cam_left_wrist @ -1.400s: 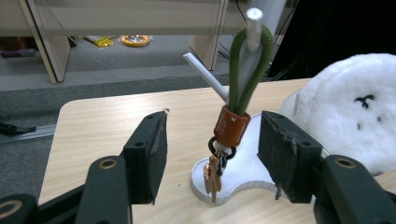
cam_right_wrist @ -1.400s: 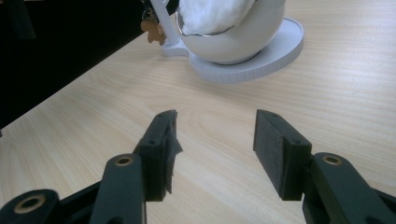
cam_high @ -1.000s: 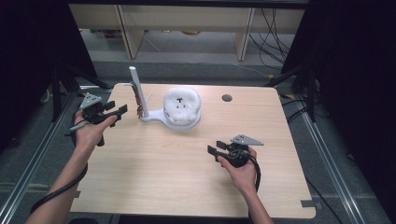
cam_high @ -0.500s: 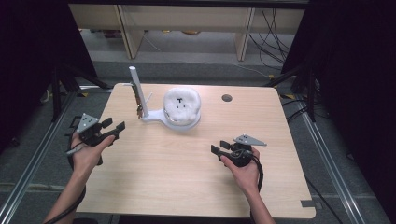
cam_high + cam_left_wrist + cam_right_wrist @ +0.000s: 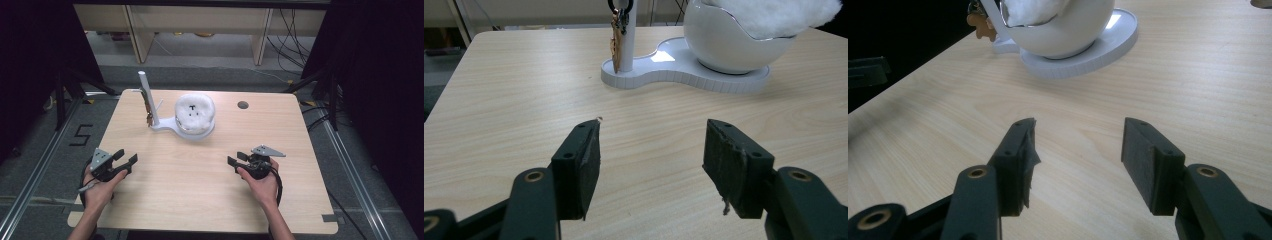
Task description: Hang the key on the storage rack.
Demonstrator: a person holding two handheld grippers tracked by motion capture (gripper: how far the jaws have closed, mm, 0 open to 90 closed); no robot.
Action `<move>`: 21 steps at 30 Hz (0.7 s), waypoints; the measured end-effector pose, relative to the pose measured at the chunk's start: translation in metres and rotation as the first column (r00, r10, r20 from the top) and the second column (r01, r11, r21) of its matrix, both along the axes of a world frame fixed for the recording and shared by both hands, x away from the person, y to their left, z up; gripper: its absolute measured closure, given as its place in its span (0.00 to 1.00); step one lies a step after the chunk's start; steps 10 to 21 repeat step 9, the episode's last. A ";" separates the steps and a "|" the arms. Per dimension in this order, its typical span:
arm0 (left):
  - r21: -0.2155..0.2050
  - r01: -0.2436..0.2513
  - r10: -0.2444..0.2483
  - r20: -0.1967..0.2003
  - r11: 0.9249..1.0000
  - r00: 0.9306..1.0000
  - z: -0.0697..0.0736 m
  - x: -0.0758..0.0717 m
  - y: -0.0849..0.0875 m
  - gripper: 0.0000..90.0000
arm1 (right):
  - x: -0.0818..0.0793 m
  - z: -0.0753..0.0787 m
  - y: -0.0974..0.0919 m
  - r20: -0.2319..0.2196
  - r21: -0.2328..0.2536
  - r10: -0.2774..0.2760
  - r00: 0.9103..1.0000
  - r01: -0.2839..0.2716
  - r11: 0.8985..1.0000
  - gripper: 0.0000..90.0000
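High view has the wooden table (image 5: 200, 200) with a white stand (image 5: 172, 125) sitting toward the far middle. It's a flat base with a thin post (image 5: 148, 97) at one end and a round white bowl (image 5: 196, 120) at the other, stuffed with something white and fluffy (image 5: 194, 109). Something small and brownish, maybe a keyring (image 5: 616, 37), hangs off the post right beside it; hard to tell exactly what it is.

Left gripper (image 5: 125, 159) sits low near the table's near left edge, jaws spread wide with nothing between them, just bare wood in the left gripper view. Right gripper (image 5: 237, 158) is on the near right side, jaws also wide apart and empty. Both point roughly toward the stand and are well apart from it.
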State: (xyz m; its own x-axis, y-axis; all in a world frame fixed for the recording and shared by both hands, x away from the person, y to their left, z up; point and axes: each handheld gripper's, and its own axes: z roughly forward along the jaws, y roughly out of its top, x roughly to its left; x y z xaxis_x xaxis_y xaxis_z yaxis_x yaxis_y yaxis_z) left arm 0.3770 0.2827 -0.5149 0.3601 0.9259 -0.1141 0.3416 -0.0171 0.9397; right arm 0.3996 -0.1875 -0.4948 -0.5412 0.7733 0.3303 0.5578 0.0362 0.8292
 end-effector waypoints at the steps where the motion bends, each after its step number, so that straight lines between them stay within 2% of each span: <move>1: 0.003 -0.003 0.003 0.006 1.000 1.000 -0.001 -0.001 0.000 0.43 | 0.001 -0.001 -0.002 0.020 -0.013 0.005 1.000 -0.005 1.000 0.54; 4: 0.004 -0.007 0.007 0.030 1.000 1.000 -0.004 -0.002 0.000 0.43 | 0.002 -0.004 -0.003 0.034 -0.021 -0.004 0.999 0.005 1.000 0.53; 5: 0.006 -0.011 0.011 0.030 1.000 1.000 -0.006 -0.003 0.000 0.42 | 0.003 -0.006 -0.005 0.044 -0.042 -0.002 0.999 0.004 0.999 0.52; 6: 0.004 -0.013 0.013 0.032 1.000 0.999 -0.007 -0.003 -0.001 0.42 | 0.003 -0.006 -0.005 0.034 -0.049 -0.004 0.999 0.005 0.999 0.52; 7: 0.009 -0.010 0.010 0.036 1.000 0.999 -0.008 -0.003 -0.001 0.42 | 0.000 -0.005 -0.004 -0.005 -0.026 -0.022 1.000 0.022 0.999 0.52; 8: 0.015 -0.011 0.011 0.031 1.000 0.999 -0.009 -0.003 -0.002 0.41 | 0.003 -0.008 -0.007 0.056 -0.067 -0.009 0.998 0.013 0.998 0.51; 9: 0.020 -0.009 0.008 0.042 1.000 0.999 -0.009 -0.003 -0.003 0.41 | 0.004 -0.010 -0.007 0.054 -0.069 -0.018 0.998 0.022 0.997 0.51; 21: 0.020 -0.009 0.008 0.042 1.000 0.999 -0.009 -0.003 -0.003 0.41 | 0.004 -0.010 -0.007 0.054 -0.069 -0.018 0.998 0.022 0.997 0.51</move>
